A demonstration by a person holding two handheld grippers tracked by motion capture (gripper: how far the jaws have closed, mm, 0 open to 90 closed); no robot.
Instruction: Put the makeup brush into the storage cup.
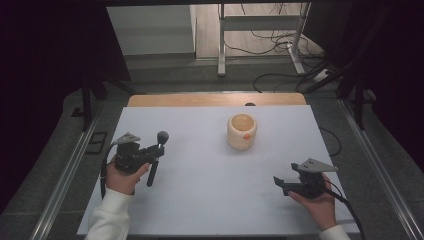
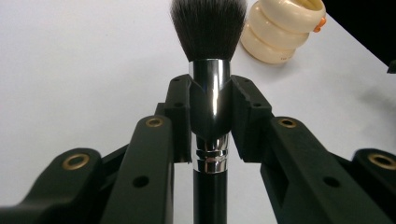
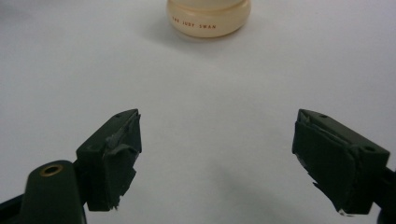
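While the cream ribbed cup point(image 1: 242, 131) stands apart, the left gripper point(image 2: 210, 109) pinches a makeup brush point(image 2: 209, 70) (bristles up); the right gripper point(image 3: 217, 154) gapes wide.

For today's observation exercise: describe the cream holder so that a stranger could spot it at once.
On the white table, look toward the far edge, right of the middle. The cream holder stands there upright and alone, open on top. Its ribbed, ring-stacked wall and small orange knob set it apart from the black brush.
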